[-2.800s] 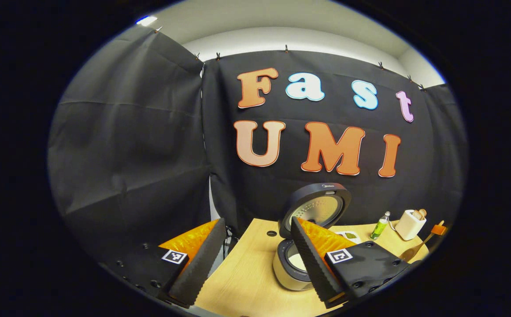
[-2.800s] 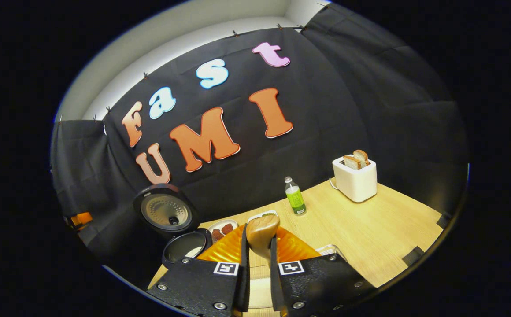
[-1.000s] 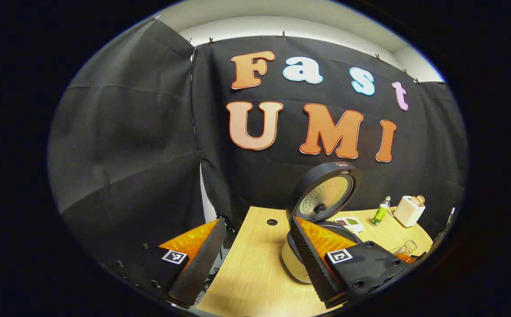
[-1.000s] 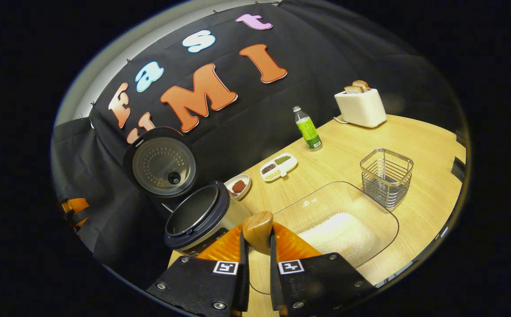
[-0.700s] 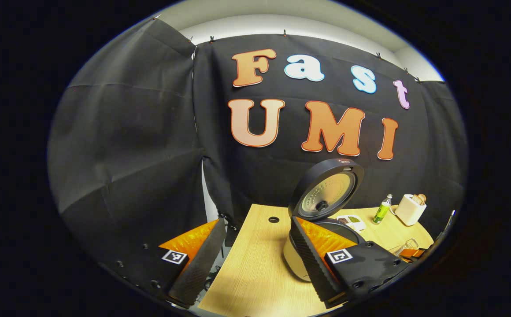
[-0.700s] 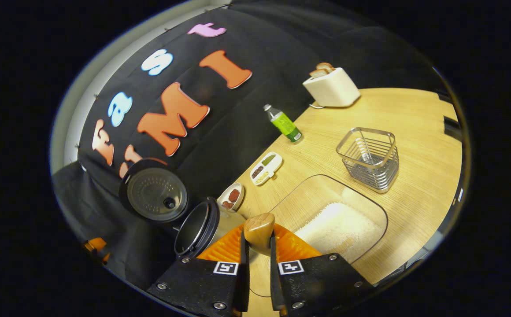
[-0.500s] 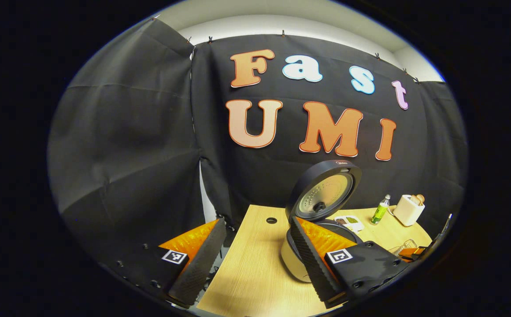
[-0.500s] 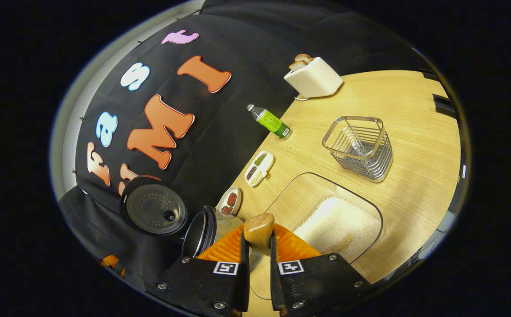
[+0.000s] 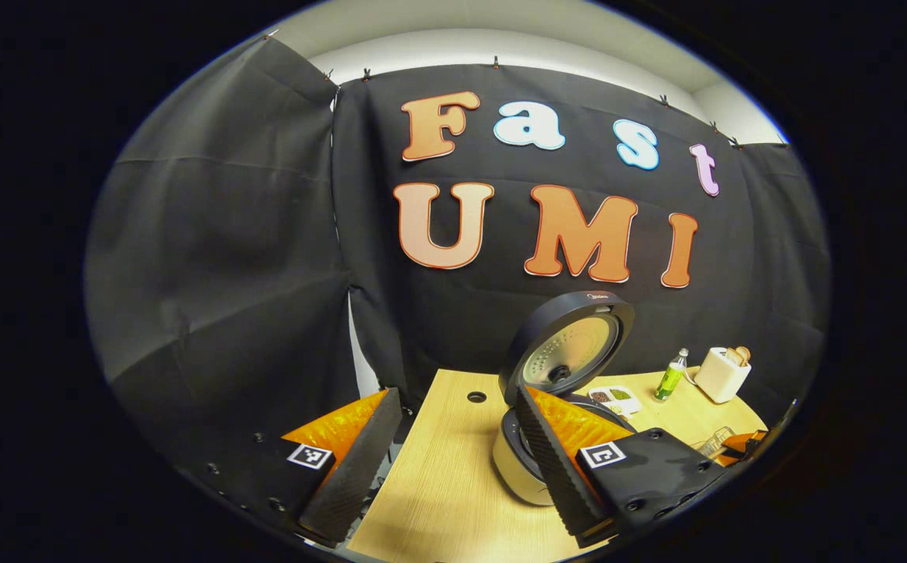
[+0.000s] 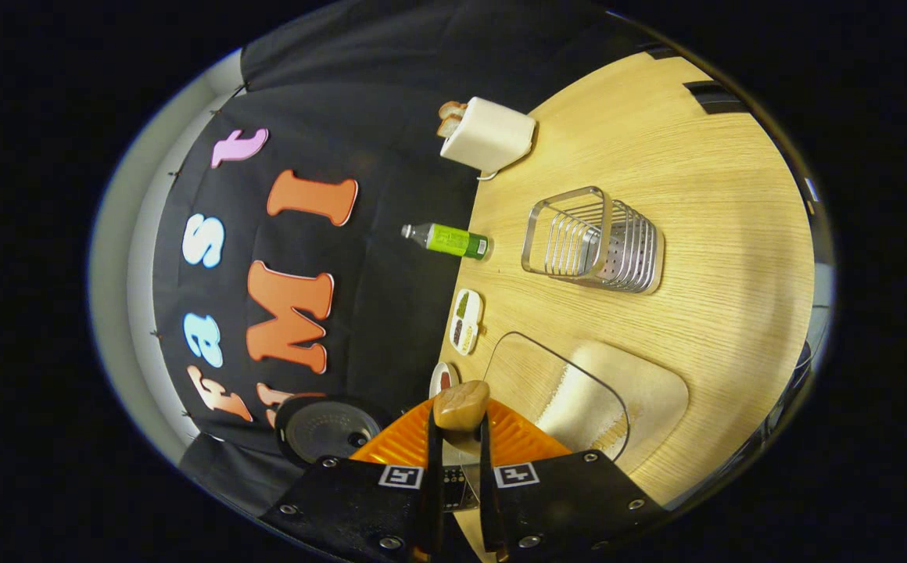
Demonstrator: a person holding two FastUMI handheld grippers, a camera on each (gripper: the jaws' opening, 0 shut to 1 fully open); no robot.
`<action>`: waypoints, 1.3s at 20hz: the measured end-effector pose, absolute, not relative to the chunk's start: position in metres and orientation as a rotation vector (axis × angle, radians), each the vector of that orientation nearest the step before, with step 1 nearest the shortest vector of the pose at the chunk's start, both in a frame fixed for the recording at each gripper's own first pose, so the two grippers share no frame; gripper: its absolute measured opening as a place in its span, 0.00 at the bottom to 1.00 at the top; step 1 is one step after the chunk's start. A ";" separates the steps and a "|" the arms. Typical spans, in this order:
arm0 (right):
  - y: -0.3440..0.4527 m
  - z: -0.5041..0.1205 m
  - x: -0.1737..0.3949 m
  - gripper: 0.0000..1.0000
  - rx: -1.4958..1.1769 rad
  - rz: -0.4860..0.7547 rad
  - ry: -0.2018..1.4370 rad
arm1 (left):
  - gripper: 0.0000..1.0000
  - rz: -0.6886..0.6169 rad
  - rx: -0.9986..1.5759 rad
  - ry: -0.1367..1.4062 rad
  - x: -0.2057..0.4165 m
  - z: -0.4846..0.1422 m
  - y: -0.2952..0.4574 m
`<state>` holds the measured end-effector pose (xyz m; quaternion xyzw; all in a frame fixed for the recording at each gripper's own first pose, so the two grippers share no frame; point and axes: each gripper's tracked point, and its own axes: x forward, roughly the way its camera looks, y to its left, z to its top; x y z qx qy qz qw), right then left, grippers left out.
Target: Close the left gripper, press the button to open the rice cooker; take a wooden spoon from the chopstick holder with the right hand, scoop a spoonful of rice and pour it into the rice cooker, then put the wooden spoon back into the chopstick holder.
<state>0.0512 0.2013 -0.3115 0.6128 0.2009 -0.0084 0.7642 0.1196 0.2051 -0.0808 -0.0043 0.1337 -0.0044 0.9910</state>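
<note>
A: Your right gripper (image 10: 460,461) is pinched on the wooden spoon (image 10: 460,407), both fingers pressed to it, bowl end poking up just past the tips. The right gripper view is rolled hard over, so the table (image 10: 704,195) runs up the right side.

B: Where's the chopstick holder vs. the spoon?

A: The wire chopstick holder (image 10: 594,238) stands well apart from your tips, further out on the table. Between them is the clear rice tray (image 10: 578,391), rice heaped at its near end, just beside the spoon.

B: And the rice cooker?

A: In the right gripper view, the cooker's lid (image 10: 328,428) sits up, close by your left finger. In the left gripper view the rice cooker (image 9: 532,461) is open, lid raised, body partly behind your left gripper's finger.

B: Left gripper state?

A: Left gripper (image 9: 453,469) is spread wide, nothing btwn the fingers, hanging over the table's near-left part, cooker just beside it.

B: Other bits?

A: A green bottle (image 10: 447,238), toaster (image 10: 489,134) w/ bread, small divided dish (image 10: 465,320) along the wall.
</note>
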 end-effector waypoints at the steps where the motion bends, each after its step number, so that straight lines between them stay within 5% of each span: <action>1: 0.197 -0.310 0.052 0.19 1.348 -0.023 0.430 | 0.97 -0.012 -0.006 0.264 0.120 -0.079 0.203; 26: 0.218 -0.165 0.084 0.19 1.504 0.069 0.361 | 0.98 -0.005 -0.048 0.228 0.110 -0.067 0.199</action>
